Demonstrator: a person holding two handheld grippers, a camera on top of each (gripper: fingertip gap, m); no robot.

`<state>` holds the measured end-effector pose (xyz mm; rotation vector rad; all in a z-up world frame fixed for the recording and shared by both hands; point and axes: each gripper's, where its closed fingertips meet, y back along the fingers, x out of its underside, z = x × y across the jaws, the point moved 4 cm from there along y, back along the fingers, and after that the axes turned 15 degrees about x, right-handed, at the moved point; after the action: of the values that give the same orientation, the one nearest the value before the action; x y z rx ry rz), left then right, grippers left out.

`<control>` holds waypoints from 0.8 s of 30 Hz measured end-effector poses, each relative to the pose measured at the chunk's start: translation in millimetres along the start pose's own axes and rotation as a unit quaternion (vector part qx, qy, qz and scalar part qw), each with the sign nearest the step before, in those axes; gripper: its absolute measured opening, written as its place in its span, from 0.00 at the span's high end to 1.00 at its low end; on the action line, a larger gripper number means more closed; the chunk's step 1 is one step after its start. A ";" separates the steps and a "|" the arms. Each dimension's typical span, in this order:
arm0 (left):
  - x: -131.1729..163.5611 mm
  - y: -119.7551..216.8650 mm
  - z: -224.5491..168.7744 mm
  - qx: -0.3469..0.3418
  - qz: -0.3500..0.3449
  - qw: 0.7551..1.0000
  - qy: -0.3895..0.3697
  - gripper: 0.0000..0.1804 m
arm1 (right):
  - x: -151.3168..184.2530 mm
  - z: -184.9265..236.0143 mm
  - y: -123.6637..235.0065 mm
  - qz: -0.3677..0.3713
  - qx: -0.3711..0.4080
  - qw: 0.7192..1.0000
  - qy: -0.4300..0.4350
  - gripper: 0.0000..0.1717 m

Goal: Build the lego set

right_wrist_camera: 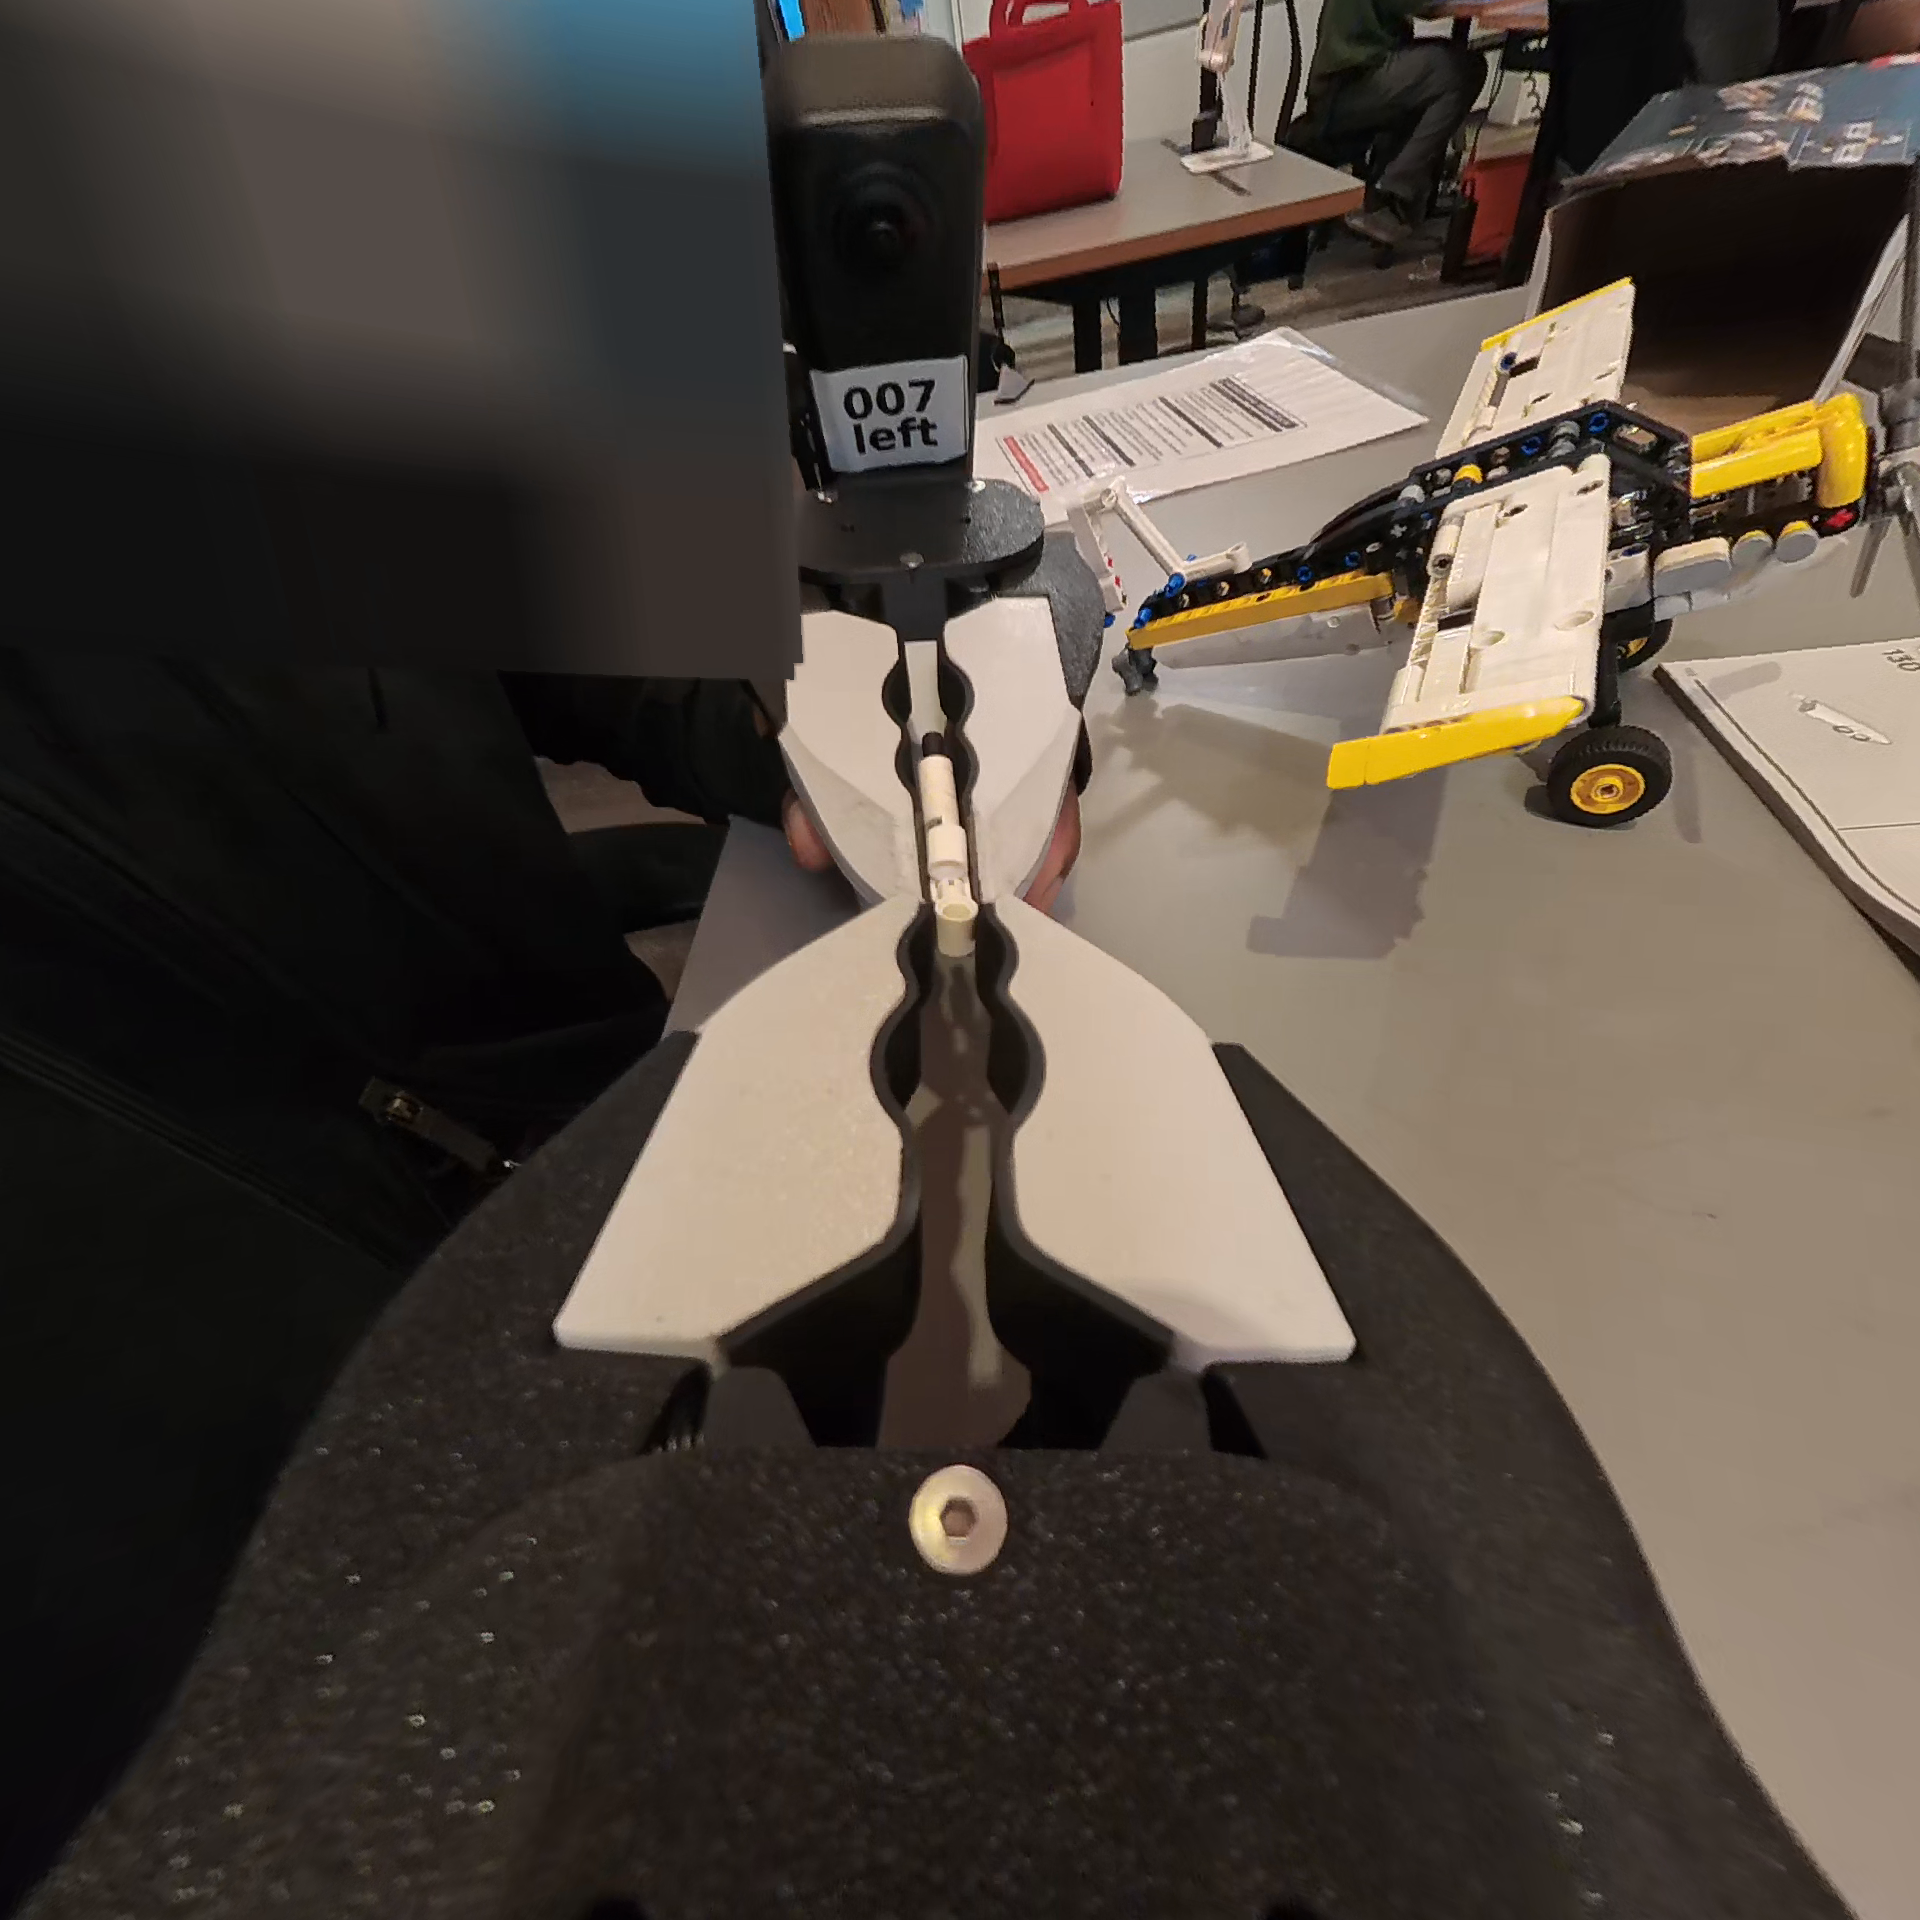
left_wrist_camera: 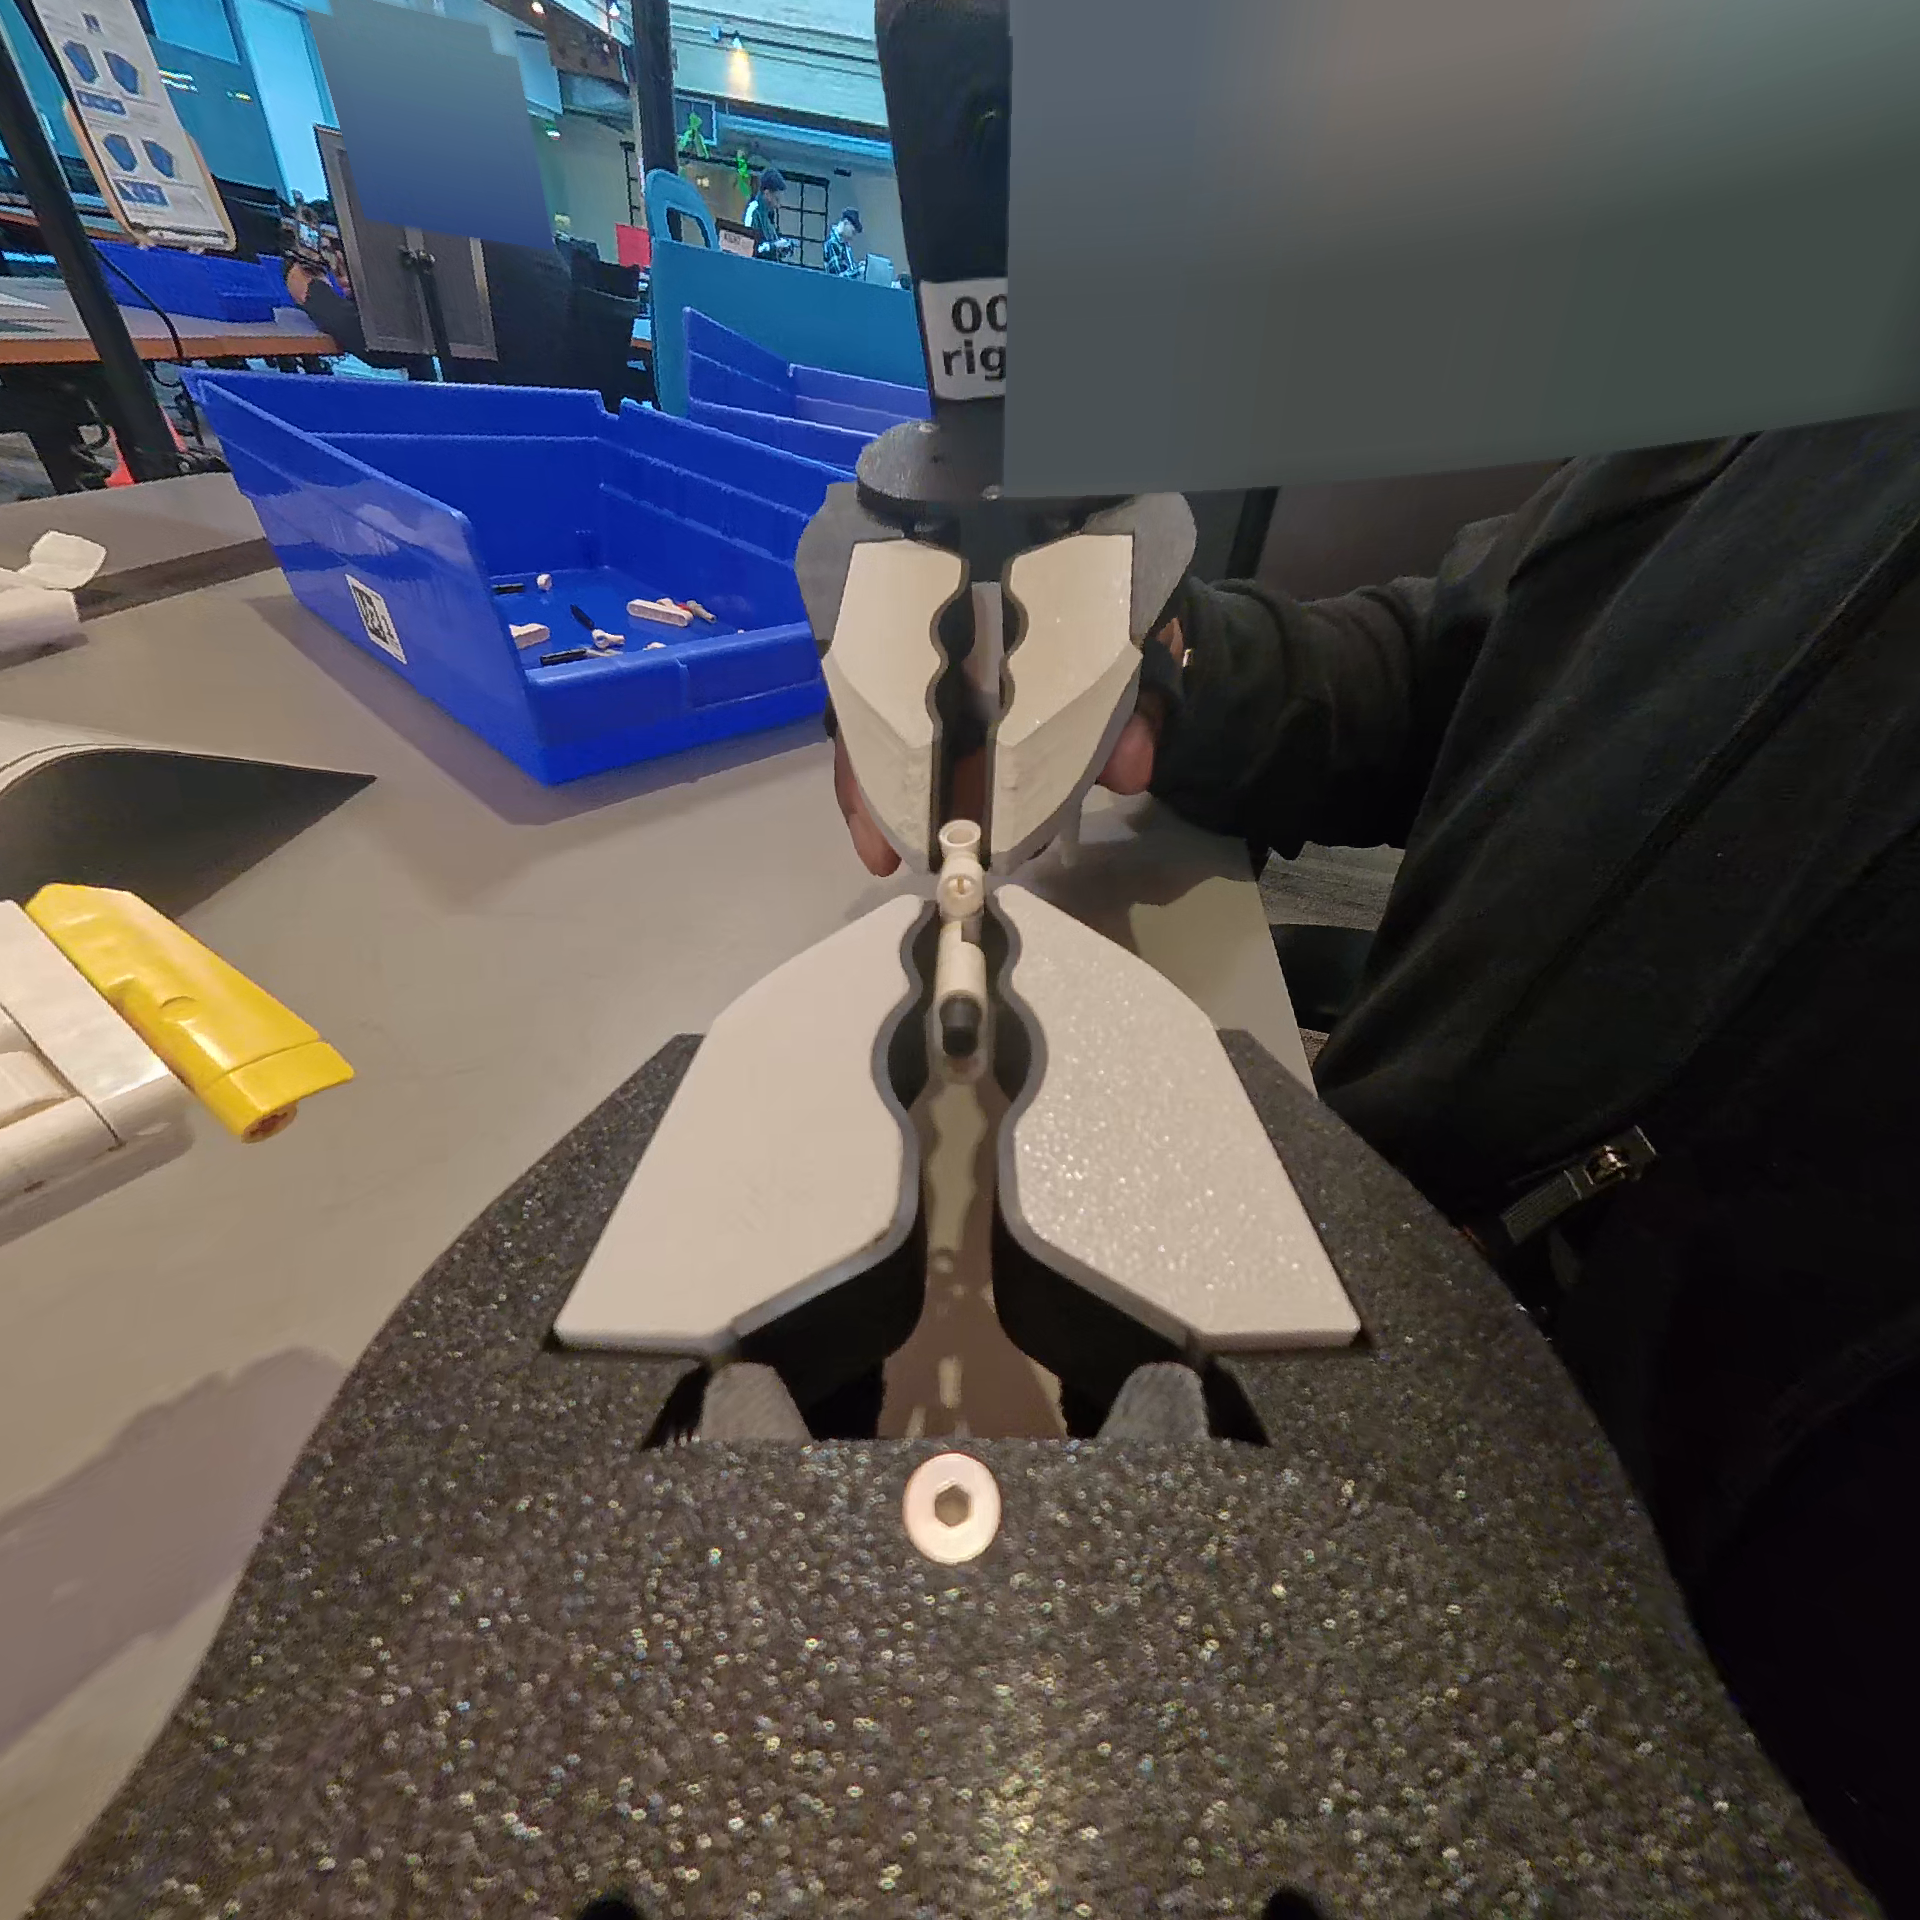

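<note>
Two tools (left_wrist_camera: pixel 957 914) (right_wrist_camera: pixel 953 920) meet tip-to-tip — each gripping one small white connector (left_wrist_camera: pixel 957 888) (right_wrist_camera: pixel 951 923).

an open workshop hall; grey worktables (right_wrist_camera: pixel 1455 987), blue parts bins (left_wrist_camera: pixel 436 499), a brick-built model plane (right_wrist_camera: pixel 1507 582)

**Writing in view**

A white printed label (left_wrist_camera: pixel 971 338) sits on the black camera (left_wrist_camera: pixel 940 156) straight ahead of the left gripper (left_wrist_camera: pixel 956 914); a square code sticker (left_wrist_camera: pixel 374 618) marks the blue bin (left_wrist_camera: pixel 312 499) ahead-left; ahead of the right gripper (right_wrist_camera: pixel 954 914), another white label (right_wrist_camera: pixel 890 416); ahead-right, a printed sheet (right_wrist_camera: pixel 1195 416).
</note>
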<state>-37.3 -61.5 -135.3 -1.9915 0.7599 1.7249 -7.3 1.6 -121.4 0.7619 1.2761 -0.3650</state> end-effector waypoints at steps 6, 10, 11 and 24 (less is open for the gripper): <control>0.2 0.1 0.3 0.000 0.000 1.000 0.002 0.96 | 0.8 -0.2 -0.2 0.006 0.003 1.000 0.007 0.96; 0.2 0.0 0.1 0.000 0.001 1.000 0.001 0.96 | 0.4 0.0 -0.5 0.003 0.002 1.000 0.003 0.96; 0.5 -0.3 -0.1 -0.001 0.002 1.000 0.000 0.96 | 0.5 0.4 -0.8 0.003 0.002 1.000 0.003 0.96; -0.2 0.4 0.1 0.000 -0.002 1.000 0.001 0.96 | 0.1 1.2 -1.3 -0.005 0.007 1.000 0.008 0.96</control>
<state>-37.6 -61.8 -135.1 -1.9941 0.7558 1.7219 -7.2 -0.1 -121.7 0.7722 1.2936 -0.3774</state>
